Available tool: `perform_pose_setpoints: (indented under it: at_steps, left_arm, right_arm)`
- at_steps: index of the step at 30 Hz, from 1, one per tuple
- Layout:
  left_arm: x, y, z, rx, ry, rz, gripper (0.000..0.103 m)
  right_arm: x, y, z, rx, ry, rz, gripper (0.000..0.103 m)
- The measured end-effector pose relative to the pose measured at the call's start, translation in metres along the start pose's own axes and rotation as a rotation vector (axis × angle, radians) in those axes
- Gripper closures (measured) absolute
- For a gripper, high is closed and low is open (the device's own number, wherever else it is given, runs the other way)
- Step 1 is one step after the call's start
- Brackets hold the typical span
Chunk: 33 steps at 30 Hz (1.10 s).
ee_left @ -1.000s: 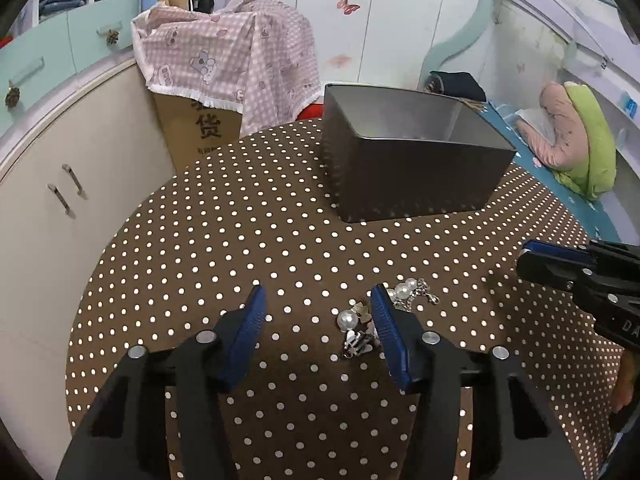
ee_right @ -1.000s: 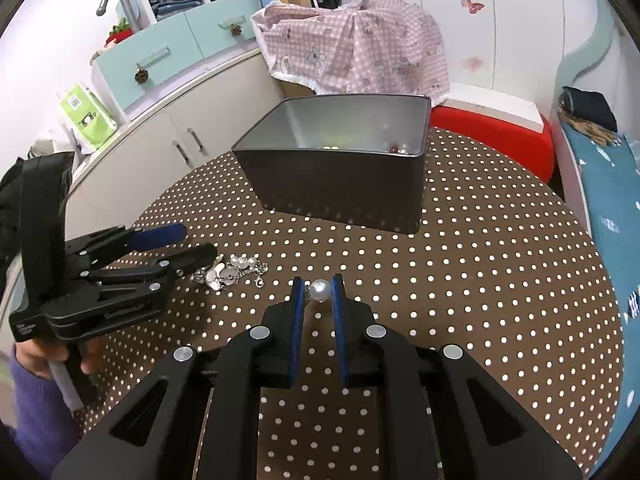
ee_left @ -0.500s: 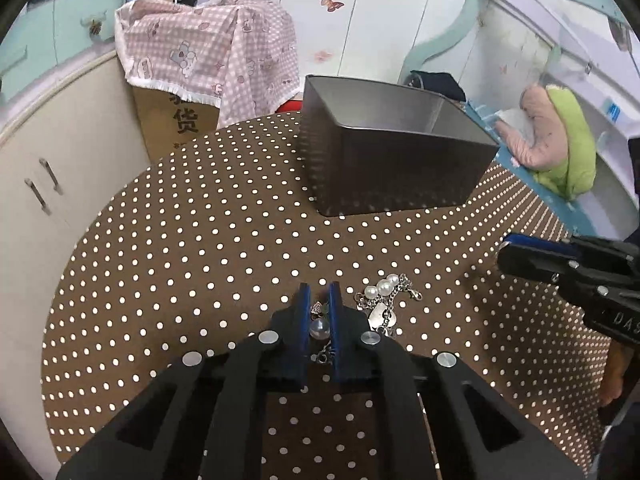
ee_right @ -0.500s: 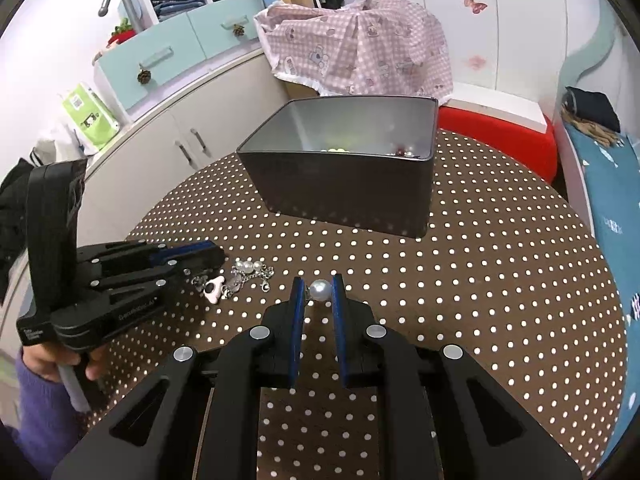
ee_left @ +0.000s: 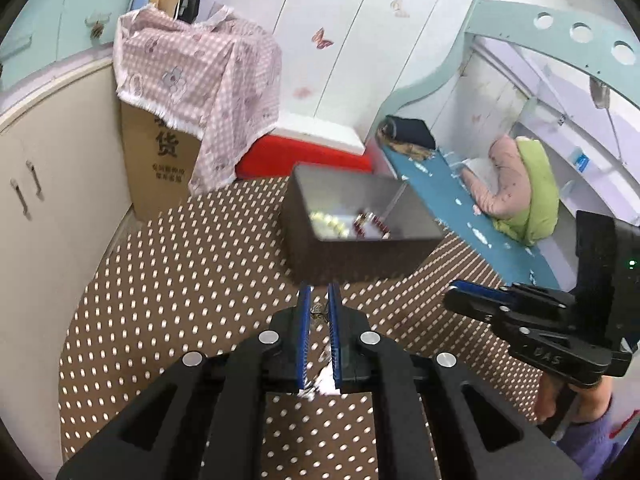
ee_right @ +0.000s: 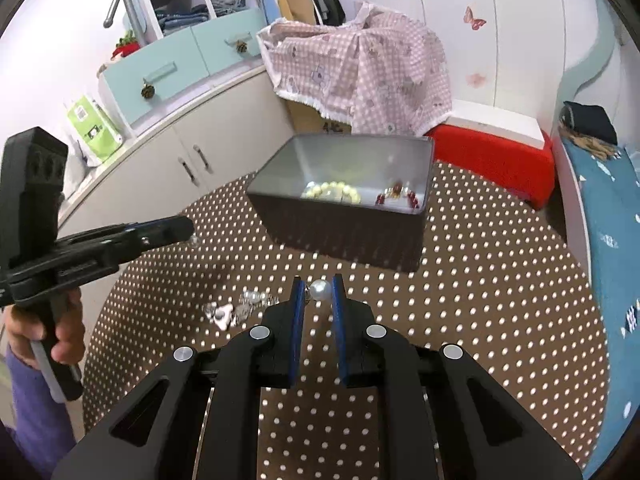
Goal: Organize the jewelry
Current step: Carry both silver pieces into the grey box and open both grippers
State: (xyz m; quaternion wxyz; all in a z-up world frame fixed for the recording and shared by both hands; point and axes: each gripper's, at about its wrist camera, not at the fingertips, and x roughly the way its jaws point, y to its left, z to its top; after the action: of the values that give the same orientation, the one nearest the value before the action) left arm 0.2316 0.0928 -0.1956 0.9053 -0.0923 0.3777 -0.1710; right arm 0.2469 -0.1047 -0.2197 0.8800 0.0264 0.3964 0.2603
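A dark metal box [ee_left: 356, 256] [ee_right: 340, 236] stands on the polka-dot table [ee_left: 168, 304] and holds a yellow bead bracelet [ee_right: 332, 191] and a red bead piece [ee_right: 398, 195]. My left gripper [ee_left: 319, 300] is shut on a small jewelry piece [ee_left: 318, 309], raised above the table in front of the box. It also shows in the right wrist view [ee_right: 176, 230] with a bead at its tip. My right gripper [ee_right: 318, 290] is shut on a pearl earring [ee_right: 321, 290]. A small pile of pearl jewelry [ee_right: 236, 309] lies on the table left of it.
A cardboard box under pink checked cloth [ee_left: 192, 80] and a red stool [ee_left: 296, 152] stand behind the table. White cabinets [ee_right: 168, 148] are on the left, a blue bed [ee_right: 604, 216] on the right.
My left gripper closed on a jewelry piece and lifted it off the table toward the box. My right gripper rose slightly, still holding the pearl earring.
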Motion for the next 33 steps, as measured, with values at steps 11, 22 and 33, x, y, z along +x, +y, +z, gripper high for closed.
perform_pose_setpoints:
  at_steps: [11,22,33]
  left_arm:
    - [0.033,-0.030,0.060,0.045,0.019,-0.060,0.096]
    - [0.089,-0.026,0.078,0.022,0.112,-0.033,0.095]
    - [0.105,-0.022,0.071,0.007,0.149,-0.019,0.086]
  right_arm:
    - [0.000,-0.016,0.055,0.005,-0.060,-0.031,0.089]
    - [0.039,-0.034,0.072,0.021,-0.006,-0.051,0.089]
    - [0.063,-0.036,0.067,0.031,0.034,-0.055,0.089]
